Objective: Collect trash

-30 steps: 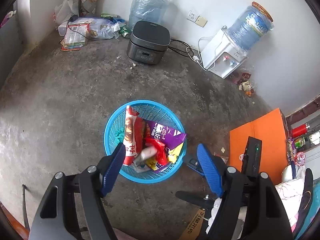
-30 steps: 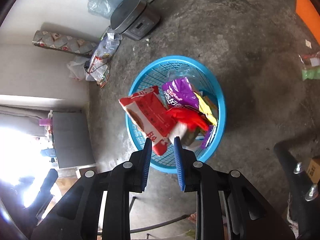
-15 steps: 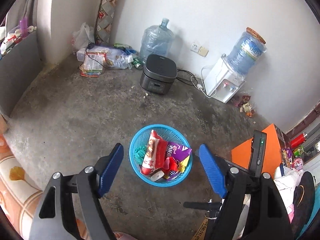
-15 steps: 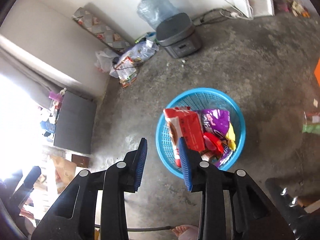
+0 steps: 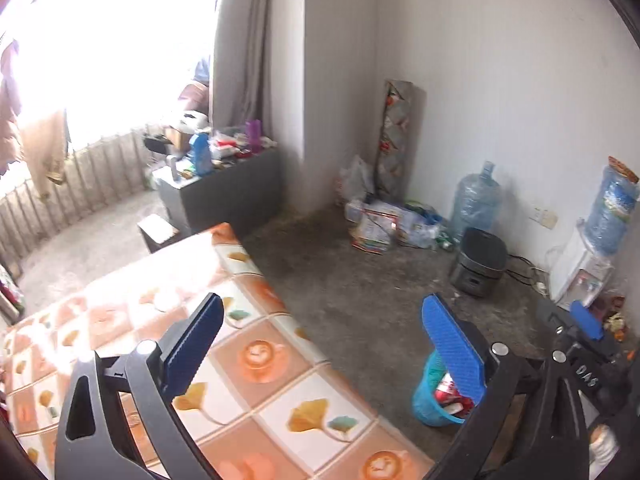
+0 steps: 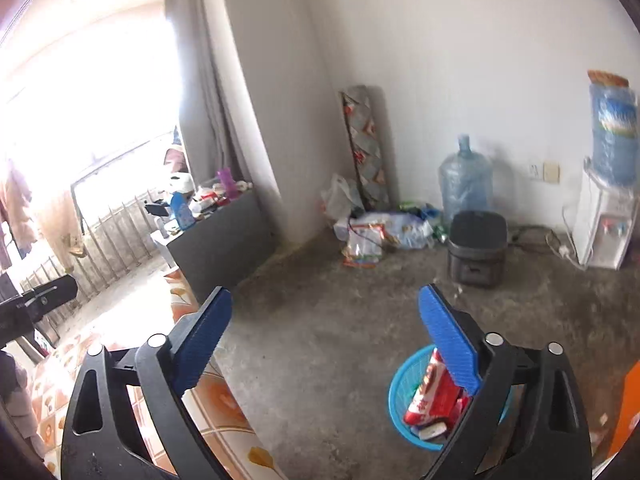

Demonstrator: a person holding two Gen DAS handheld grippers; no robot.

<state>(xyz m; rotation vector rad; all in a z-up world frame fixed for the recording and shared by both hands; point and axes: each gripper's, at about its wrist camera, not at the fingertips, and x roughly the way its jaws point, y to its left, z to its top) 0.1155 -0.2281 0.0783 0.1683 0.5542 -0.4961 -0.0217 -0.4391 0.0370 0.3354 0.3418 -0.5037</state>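
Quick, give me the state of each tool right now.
Left tool: open, holding nothing.
Right tool: open, holding nothing.

The bare concrete floor carries everything. A blue basket of wrappers stands on it, with a black rice cooker well behind it near the wall. Behind the cooker stands an empty water jug; to the cooker's right sits a white water dispenser. To the cooker's left a heap of plastic bags and packets lies in the corner. Further left a grey cabinet rests on the floor, cluttered on top. A tiled-pattern mat covers the floor to the basket's left.
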